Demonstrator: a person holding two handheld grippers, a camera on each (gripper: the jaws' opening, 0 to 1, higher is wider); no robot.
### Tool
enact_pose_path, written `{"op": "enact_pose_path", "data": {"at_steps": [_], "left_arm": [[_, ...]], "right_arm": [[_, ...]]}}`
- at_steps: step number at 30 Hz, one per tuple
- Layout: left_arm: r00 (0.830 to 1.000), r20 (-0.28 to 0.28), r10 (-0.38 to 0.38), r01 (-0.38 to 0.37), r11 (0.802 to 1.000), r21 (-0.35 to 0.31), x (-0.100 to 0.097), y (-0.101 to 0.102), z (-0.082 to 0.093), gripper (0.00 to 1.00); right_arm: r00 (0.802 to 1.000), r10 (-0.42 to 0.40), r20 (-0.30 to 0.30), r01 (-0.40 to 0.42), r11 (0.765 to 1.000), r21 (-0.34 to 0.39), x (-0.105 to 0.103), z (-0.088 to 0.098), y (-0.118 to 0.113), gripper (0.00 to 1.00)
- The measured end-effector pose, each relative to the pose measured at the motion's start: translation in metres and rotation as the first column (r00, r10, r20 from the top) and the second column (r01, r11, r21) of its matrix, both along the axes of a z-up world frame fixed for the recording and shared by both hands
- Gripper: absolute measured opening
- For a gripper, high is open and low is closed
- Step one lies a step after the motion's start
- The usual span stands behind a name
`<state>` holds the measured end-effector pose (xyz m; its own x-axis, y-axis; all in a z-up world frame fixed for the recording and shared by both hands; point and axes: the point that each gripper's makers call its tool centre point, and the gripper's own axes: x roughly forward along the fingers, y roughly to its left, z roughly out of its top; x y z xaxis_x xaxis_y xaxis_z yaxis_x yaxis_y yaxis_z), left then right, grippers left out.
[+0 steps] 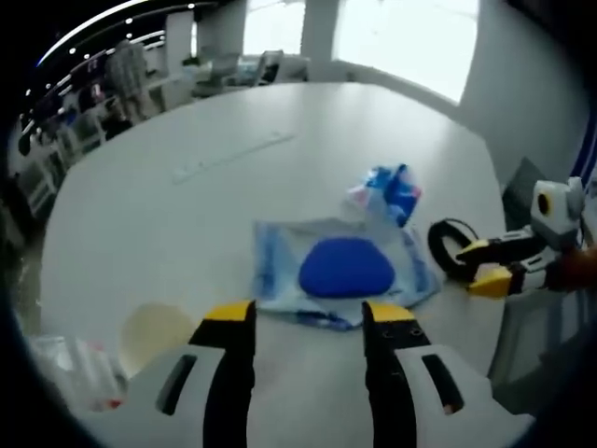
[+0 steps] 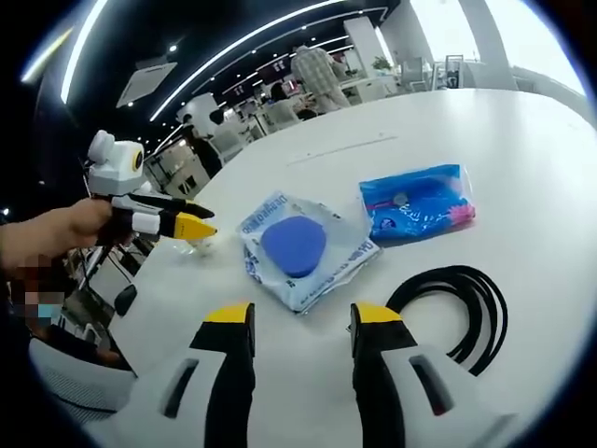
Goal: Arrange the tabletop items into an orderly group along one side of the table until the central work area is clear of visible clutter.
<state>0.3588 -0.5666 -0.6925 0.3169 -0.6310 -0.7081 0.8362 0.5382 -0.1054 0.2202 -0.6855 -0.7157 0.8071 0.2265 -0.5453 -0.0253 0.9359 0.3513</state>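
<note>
A clear packet with a blue oval pad [image 1: 343, 266] [image 2: 294, 245] lies flat on the white table [image 1: 187, 224] [image 2: 522, 168]. Just beyond it lies a blue snack packet [image 1: 392, 191] [image 2: 417, 203]. A coiled black cable [image 1: 448, 245] [image 2: 464, 303] rests near the table's edge. My left gripper [image 1: 308, 317] [image 2: 194, 222] hovers just short of the clear packet, open, with nothing between its jaws. My right gripper [image 2: 300, 317] [image 1: 483, 266] is open too, its tips beside the cable coil and touching nothing.
A cream round object [image 1: 149, 331] and a crumpled clear wrapper [image 1: 70, 373] sit near the left gripper. A long slot cover [image 1: 233, 154] [image 2: 340, 147] runs across the far tabletop. Desks, chairs and people stand beyond the table.
</note>
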Motion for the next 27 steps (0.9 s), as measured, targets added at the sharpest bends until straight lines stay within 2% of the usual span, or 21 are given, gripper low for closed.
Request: {"op": "enact_pose_path", "data": {"at_steps": [14,18,27], "left_arm": [[0.998,-0.017,0.055,-0.054,0.999,0.004,0.009,-0.01,-0.009,0.42],[0.996,-0.022,0.085,-0.085,0.996,0.008,0.01,-0.014,-0.014,0.42],[0.988,-0.015,0.154,-0.154,0.987,0.036,0.023,-0.013,-0.03,0.38]], "right_arm": [[1.0,-0.003,0.015,0.003,1.0,-0.01,0.002,-0.002,0.002,0.44],[0.999,0.001,0.037,0.0,1.0,-0.008,0.003,-0.001,0.005,0.44],[0.999,0.026,0.032,-0.025,0.999,-0.032,0.004,-0.006,0.01,0.39]]}}
